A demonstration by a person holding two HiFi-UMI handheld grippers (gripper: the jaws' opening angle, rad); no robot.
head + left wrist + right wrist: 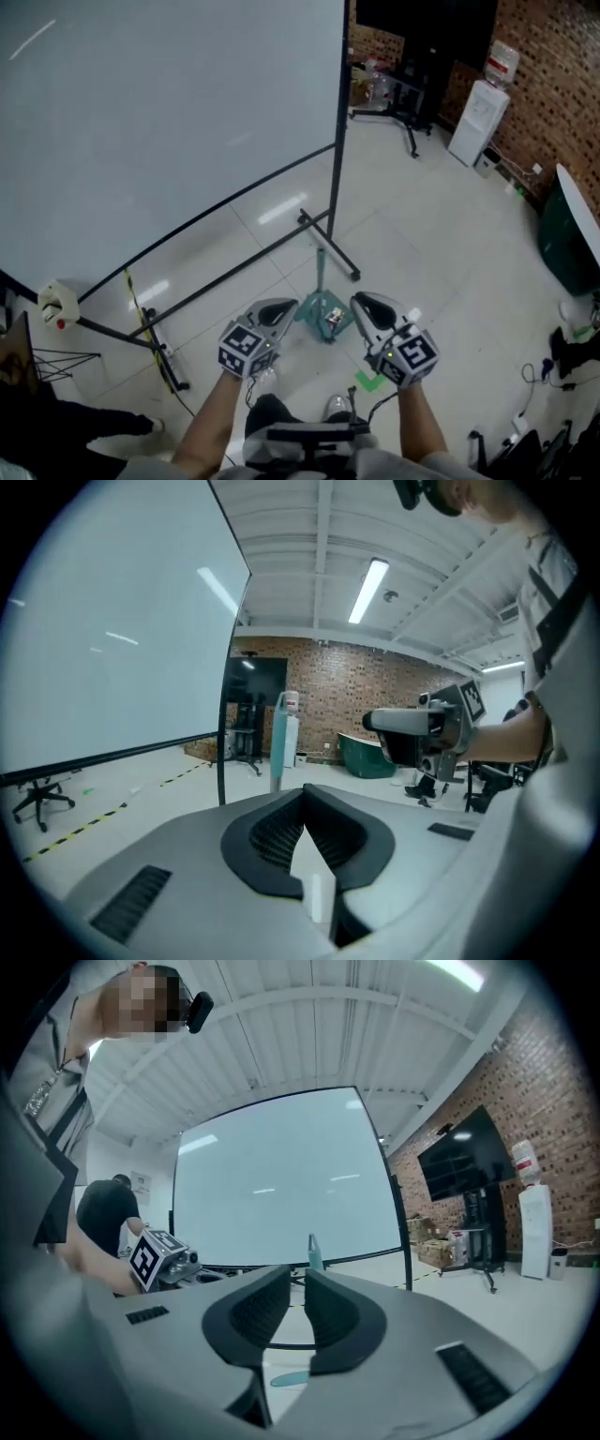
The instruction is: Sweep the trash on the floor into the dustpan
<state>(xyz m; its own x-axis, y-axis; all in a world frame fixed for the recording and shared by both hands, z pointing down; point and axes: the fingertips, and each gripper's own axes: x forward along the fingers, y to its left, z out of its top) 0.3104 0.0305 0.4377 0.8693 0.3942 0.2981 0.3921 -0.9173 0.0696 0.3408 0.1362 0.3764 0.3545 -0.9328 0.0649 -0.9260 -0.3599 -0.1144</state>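
— Down on the tiled floor [441,244], what was there to count?
— One dustpan [322,309], two grippers! It was teal, its long handle upright and its pan on the tiles, standing between them by the screen stand [330,246].
— Jaws?
— Left gripper [305,797]: pressed together, empty. Right gripper [304,1279]: a sliver apart, gripping nothing.

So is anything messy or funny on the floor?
Only one small thing. A bright green scrap lies on the white tiled floor beside the person's shoe, outside the teal plastic dustpan that stands just ahead. Whether it is trash or stuck-down tape cannot be told. Nothing looks spilled or broken.
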